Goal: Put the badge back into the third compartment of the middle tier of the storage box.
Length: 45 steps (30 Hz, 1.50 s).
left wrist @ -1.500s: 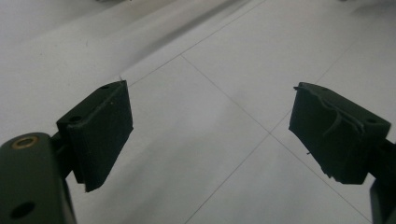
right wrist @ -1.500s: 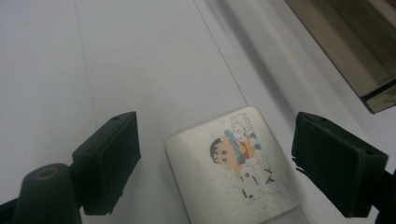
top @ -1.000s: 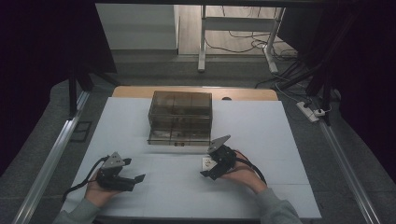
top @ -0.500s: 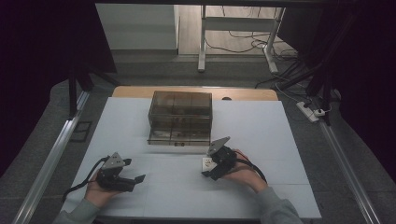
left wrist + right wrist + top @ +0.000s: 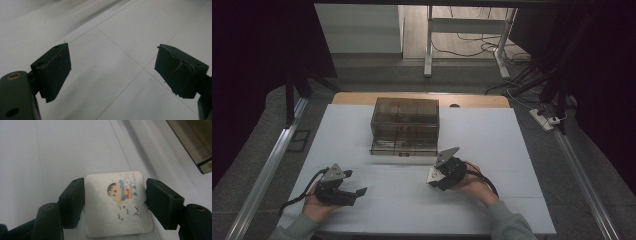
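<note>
A small white square block (image 5: pixel 100 207) with a cartoon child printed on it lies on the white table (image 5: pixel 492 135). My right gripper (image 5: pixel 113 200) has just been closing its jaws, and both pads now press on the block's left and right sides. In the high view this gripper (image 5: pixel 434 176) sits at the front right of centre, held by a hand in a grey sleeve. My left gripper (image 5: pixel 357 195) rests at the front left. Its jaws (image 5: pixel 112 72) stand wide open over bare table, with nothing between them.
A see-through brownish box (image 5: pixel 404 125) with several compartments stands at the middle back of the table; its corner (image 5: pixel 200 157) shows in the right gripper view. Metal rails run along both sides of the table. A desk frame and cables lie beyond the far edge.
</note>
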Each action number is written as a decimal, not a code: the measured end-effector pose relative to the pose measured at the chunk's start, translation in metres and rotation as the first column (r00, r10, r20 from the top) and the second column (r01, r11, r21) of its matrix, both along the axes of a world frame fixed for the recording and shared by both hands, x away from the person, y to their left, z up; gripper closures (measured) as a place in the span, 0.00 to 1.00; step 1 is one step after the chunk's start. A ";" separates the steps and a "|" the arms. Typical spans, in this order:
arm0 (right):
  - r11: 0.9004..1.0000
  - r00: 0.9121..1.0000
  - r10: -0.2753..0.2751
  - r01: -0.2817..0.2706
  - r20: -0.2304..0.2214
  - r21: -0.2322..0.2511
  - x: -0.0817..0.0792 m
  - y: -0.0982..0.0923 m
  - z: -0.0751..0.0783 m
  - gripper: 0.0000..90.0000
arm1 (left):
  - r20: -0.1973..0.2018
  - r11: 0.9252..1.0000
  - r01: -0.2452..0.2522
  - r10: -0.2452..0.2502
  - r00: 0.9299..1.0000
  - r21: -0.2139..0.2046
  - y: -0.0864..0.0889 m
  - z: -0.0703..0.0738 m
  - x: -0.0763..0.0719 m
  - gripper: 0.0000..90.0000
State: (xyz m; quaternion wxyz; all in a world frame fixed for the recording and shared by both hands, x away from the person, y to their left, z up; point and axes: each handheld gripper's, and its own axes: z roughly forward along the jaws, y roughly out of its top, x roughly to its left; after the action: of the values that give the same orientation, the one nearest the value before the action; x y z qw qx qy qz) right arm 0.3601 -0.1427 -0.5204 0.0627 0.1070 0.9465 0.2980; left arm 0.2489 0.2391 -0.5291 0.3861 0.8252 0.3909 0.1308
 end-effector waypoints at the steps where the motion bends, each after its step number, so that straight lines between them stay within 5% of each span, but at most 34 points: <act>1: 1.000 1.000 -0.003 0.003 0.003 -0.002 0.000 0.001 0.000 0.36 | -0.001 1.000 0.000 0.000 1.000 0.000 0.000 0.000 0.000 0.15; 33: 0.993 0.998 -0.030 0.025 0.048 0.115 -0.005 -0.008 0.020 0.36 | -0.003 1.000 0.004 -0.004 1.000 0.003 0.001 -0.001 0.000 0.15; 45: 0.978 0.996 -0.056 0.040 0.073 0.203 -0.006 -0.014 0.032 0.36 | -0.003 1.000 0.006 -0.006 1.000 0.003 0.001 -0.001 0.000 0.15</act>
State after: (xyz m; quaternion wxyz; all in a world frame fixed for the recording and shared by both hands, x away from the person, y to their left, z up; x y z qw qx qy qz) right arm 0.3539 -0.1569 -0.4885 0.0961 0.1240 0.9054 0.3945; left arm 0.2490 0.2399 -0.5304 0.3846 0.8272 0.3887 0.1289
